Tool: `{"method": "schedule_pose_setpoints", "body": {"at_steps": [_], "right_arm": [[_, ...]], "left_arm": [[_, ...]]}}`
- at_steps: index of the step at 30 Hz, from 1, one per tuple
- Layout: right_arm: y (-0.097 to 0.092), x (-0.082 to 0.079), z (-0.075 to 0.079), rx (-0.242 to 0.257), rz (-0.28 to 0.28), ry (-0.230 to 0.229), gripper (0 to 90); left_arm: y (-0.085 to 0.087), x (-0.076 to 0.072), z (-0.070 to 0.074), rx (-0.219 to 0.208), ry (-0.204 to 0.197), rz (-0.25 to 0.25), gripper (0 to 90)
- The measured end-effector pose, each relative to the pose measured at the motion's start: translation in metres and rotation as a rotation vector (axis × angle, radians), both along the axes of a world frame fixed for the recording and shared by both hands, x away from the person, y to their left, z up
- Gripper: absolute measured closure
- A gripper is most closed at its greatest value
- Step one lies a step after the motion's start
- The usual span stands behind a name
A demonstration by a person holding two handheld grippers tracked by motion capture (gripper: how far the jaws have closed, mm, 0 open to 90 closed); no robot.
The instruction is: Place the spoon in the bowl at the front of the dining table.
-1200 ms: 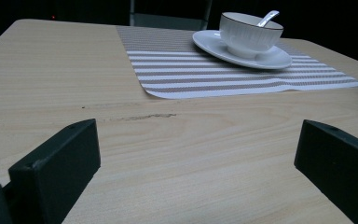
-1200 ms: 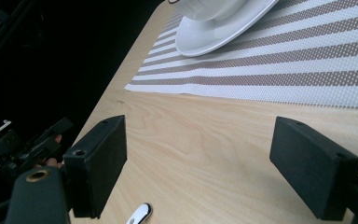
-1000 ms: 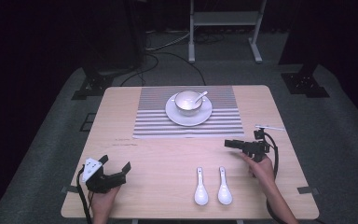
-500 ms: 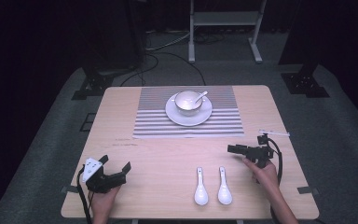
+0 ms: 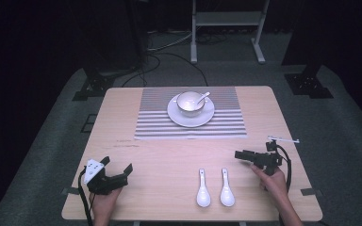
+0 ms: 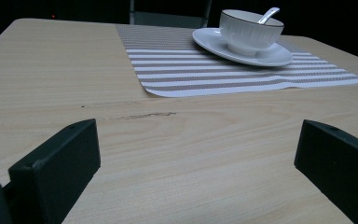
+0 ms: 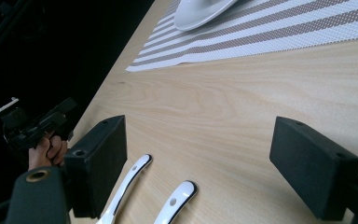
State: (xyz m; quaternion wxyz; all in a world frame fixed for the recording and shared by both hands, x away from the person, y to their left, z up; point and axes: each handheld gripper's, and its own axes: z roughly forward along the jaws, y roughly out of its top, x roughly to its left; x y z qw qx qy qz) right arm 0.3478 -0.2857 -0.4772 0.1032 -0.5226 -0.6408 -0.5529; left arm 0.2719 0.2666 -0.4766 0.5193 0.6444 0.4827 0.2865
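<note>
Near the tabletop's front edge lie two white spoons [image 5: 214,187] side by side, handles pointing away. The right gripper [image 5: 245,155] hovers just right of them, jaws spread wide and empty. The left gripper [image 5: 122,172] sits at the front left corner, jaws also wide apart. Farther back, a cup [image 5: 190,101] with a spoon stands on a saucer [image 5: 207,117] on the striped placemat [image 5: 155,117].

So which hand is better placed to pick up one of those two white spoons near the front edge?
The right. Its tool is open and sits just beside the two white spoons, which lie below its jaws in its own view. The left tool rests farther off.
</note>
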Motion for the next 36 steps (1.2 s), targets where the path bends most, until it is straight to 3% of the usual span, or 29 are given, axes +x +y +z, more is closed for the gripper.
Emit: {"method": "schedule_pose_setpoints", "body": {"at_steps": [15, 36], "right_arm": [[-0.013, -0.025, -0.017, 0.030, -0.022, 0.006, 17.8], [-0.026, -0.056, -0.020, 0.043, -0.049, -0.036, 17.8]], "left_arm": [[0.000, 0.000, 0.000, 0.005, 0.002, -0.003, 0.0], [-0.001, 0.000, 0.000, 0.009, 0.002, 0.000, 0.0]]}}
